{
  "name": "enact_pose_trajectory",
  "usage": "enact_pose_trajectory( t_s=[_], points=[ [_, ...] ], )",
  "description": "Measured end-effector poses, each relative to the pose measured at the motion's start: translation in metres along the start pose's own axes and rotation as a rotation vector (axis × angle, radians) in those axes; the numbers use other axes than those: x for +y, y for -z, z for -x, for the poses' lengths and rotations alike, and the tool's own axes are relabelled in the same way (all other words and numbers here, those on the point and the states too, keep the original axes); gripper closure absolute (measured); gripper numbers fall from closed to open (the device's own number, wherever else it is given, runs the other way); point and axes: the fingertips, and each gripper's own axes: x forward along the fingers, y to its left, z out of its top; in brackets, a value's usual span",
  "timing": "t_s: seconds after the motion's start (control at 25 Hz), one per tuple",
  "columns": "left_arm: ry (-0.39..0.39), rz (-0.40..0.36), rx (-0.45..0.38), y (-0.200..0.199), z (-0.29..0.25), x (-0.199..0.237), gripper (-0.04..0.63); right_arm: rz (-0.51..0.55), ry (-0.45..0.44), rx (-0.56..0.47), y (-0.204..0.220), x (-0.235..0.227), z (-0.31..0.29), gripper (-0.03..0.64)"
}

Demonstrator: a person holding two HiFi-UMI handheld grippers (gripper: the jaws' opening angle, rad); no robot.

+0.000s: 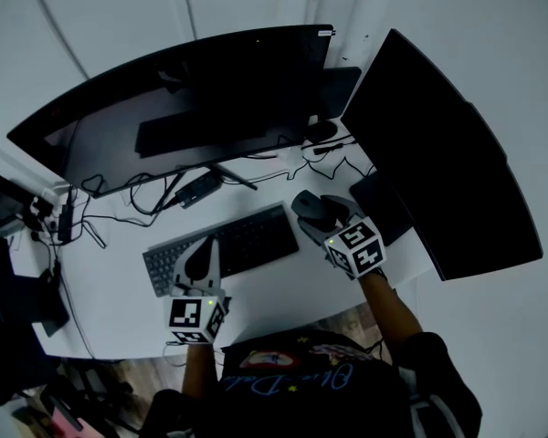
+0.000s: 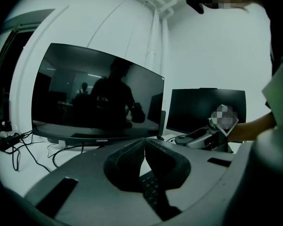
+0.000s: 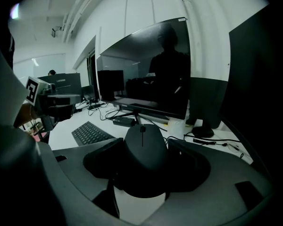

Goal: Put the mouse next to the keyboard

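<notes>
the dark mouse (image 3: pixel 144 147) sits between the two jaws of the right gripper (image 1: pixel 321 217), which press against its left and right sides; the scroll wheel points away from the camera in the right gripper view. in the head view the mouse lies just right of the keyboard (image 1: pixel 228 245), off its far right corner and apart from it. whether its underside touches the white desk (image 1: pixel 288 292) cannot be told.

the keyboard is black and lies at an angle on the desk, its right end farther away than its left. the left gripper (image 1: pixel 201 255) is over the keyboard's left half with its jaws pressed together and nothing between them; in the left gripper view, keys show just below the closed tips.

beyond the keyboard stands a wide curved monitor (image 1: pixel 192 108), dark, on a slanted foot. a second dark monitor (image 1: pixel 438 153) stands at the right, turned inward, close to the right gripper. part of a smaller screen (image 1: pixel 338 89) shows between the two at the far side. black cables (image 1: pixel 137 203) trail across the desk under the curved monitor, and a small black box (image 1: pixel 199 190) lies among them, beside the foot.
</notes>
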Motion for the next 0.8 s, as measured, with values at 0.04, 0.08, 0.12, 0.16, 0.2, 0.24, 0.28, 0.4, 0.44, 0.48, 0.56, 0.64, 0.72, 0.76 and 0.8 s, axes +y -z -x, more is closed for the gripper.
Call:
enact_pose_trajectory(
  t_s=[0.04, 0.08, 0.12, 0.16, 0.2, 0.24, 0.28, 0.4, 0.44, 0.48, 0.56, 0.64, 0.72, 0.76, 0.8],
  points=[
    [0.009, -0.008, 0.004, 0.000, -0.003, -0.002, 0.593, -0.008, 0.011, 0.001, 0.003, -0.003, 0.001, 0.337],
    [0.017, -0.017, 0.007, 0.000, -0.005, -0.005, 0.592, -0.016, 0.021, 0.002, 0.006, -0.007, 0.003, 0.337],
    [0.024, -0.025, 0.007, 0.000, -0.008, -0.006, 0.593, -0.024, 0.031, 0.003, 0.009, -0.010, 0.003, 0.337],
    [0.031, -0.031, 0.007, 0.000, -0.011, -0.007, 0.592, -0.032, 0.041, 0.006, 0.011, -0.012, 0.004, 0.337],
    [0.037, -0.035, 0.007, -0.001, -0.013, -0.008, 0.592, -0.041, 0.051, 0.009, 0.014, -0.015, 0.005, 0.337],
    [0.045, -0.035, 0.009, -0.001, -0.016, -0.010, 0.592, -0.049, 0.060, 0.012, 0.017, -0.017, 0.005, 0.337],
    [0.052, -0.034, 0.014, -0.001, -0.018, -0.012, 0.592, -0.058, 0.068, 0.015, 0.020, -0.018, 0.005, 0.337],
    [0.070, -0.023, 0.025, 0.000, -0.023, -0.016, 0.593, -0.079, 0.092, 0.025, 0.029, -0.023, 0.004, 0.337],
    [0.074, -0.019, 0.026, 0.000, -0.025, -0.017, 0.592, -0.085, 0.099, 0.029, 0.032, -0.024, 0.004, 0.337],
    [0.079, -0.021, 0.028, -0.001, -0.027, -0.018, 0.592, -0.089, 0.106, 0.033, 0.035, -0.025, 0.003, 0.337],
    [0.090, -0.036, 0.033, -0.001, -0.030, -0.018, 0.592, -0.093, 0.120, 0.040, 0.040, -0.027, 0.001, 0.337],
    [0.097, -0.044, 0.037, -0.002, -0.032, -0.017, 0.592, -0.092, 0.134, 0.047, 0.045, -0.029, -0.002, 0.337],
    [0.096, -0.039, 0.041, -0.002, -0.034, -0.016, 0.592, -0.098, 0.140, 0.058, 0.050, -0.029, -0.005, 0.337],
    [0.093, -0.034, 0.041, -0.001, -0.035, -0.015, 0.592, -0.104, 0.142, 0.062, 0.053, -0.030, -0.007, 0.337],
    [0.091, -0.031, 0.041, 0.000, -0.036, -0.014, 0.593, -0.111, 0.145, 0.067, 0.057, -0.030, -0.009, 0.337]
  ],
)
